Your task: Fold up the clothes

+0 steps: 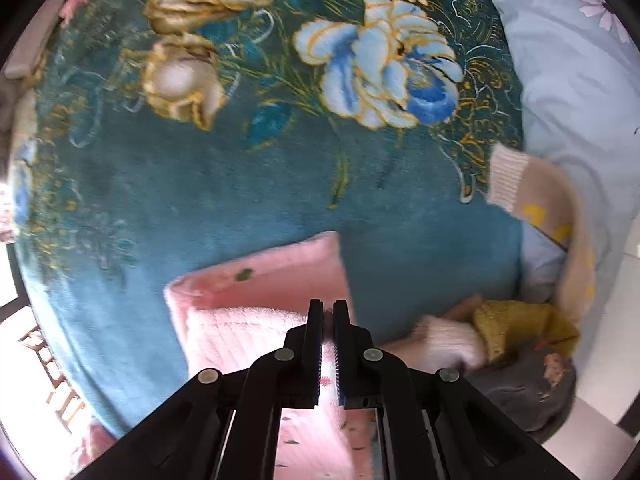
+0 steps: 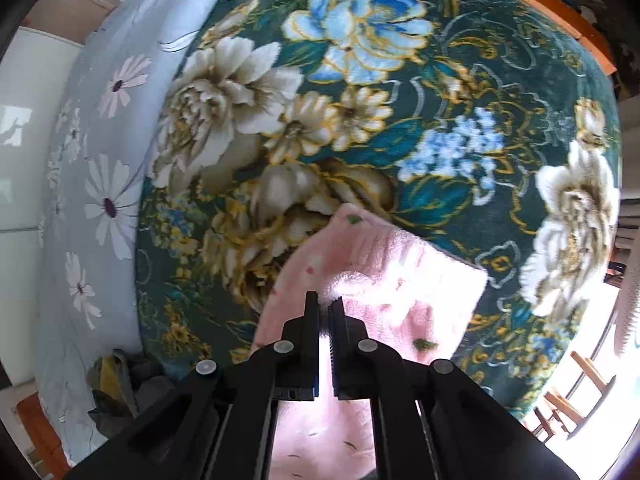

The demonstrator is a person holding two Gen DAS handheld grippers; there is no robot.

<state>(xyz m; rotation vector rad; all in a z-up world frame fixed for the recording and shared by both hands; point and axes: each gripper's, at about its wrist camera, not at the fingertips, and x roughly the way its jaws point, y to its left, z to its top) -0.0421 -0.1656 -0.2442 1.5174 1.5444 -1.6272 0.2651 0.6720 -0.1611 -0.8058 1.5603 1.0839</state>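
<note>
Pink fleece, the garment [image 1: 256, 300] lies folded on the teal floral blanket [image 1: 200, 184]. In the left wrist view its long axis runs from about eight o'clock toward two, one corner pointing to one o'clock. The left gripper [image 1: 328, 316] has its jaws nearly together, pinching a fold at six o'clock. The right gripper [image 2: 324, 312] likewise nips the garment's plush edge [image 2: 400, 276], whose corner points to twelve.

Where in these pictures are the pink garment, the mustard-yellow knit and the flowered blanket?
pink garment [image 2: 400, 280], right wrist view, its fluffy folded top.
mustard-yellow knit [image 1: 520, 324], left wrist view, its crumpled middle.
flowered blanket [image 1: 200, 200], left wrist view, plain teal part.
</note>
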